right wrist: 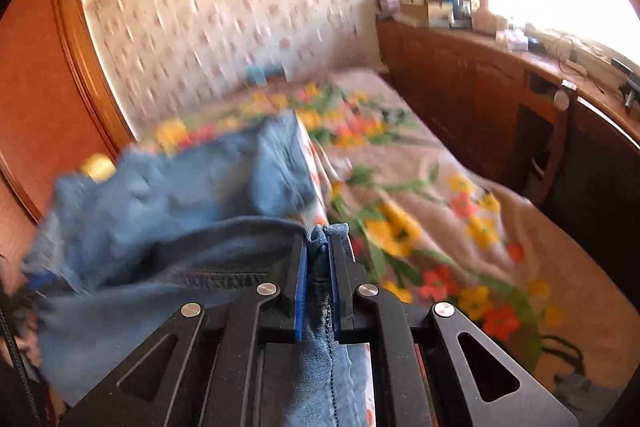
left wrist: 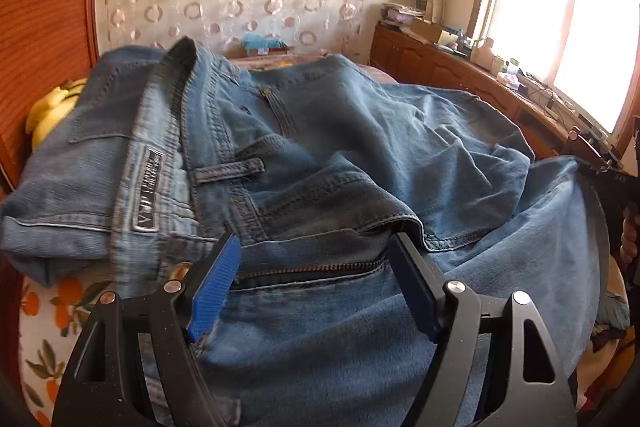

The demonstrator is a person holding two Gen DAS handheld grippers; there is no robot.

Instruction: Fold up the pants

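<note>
Jeans (right wrist: 160, 211) hem clamped in right tool (right wrist: 318, 247); left tool (left wrist: 316, 247) apart beside bedspread (right wrist: 440, 195).

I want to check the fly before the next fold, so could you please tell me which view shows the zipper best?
The left wrist view: the zipper lies sharp and open between the wide left hand-held gripper. The blurred right wrist view shows only a dark smear near its fingers, which I cannot tell is the zipper.

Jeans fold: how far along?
Done: little; the jeans lie rumpled on the floral bedspread, waistband side turned over. In hand: right gripper pinches a denim seam; left gripper is open over the zipper. Left: the folds themselves.
</note>
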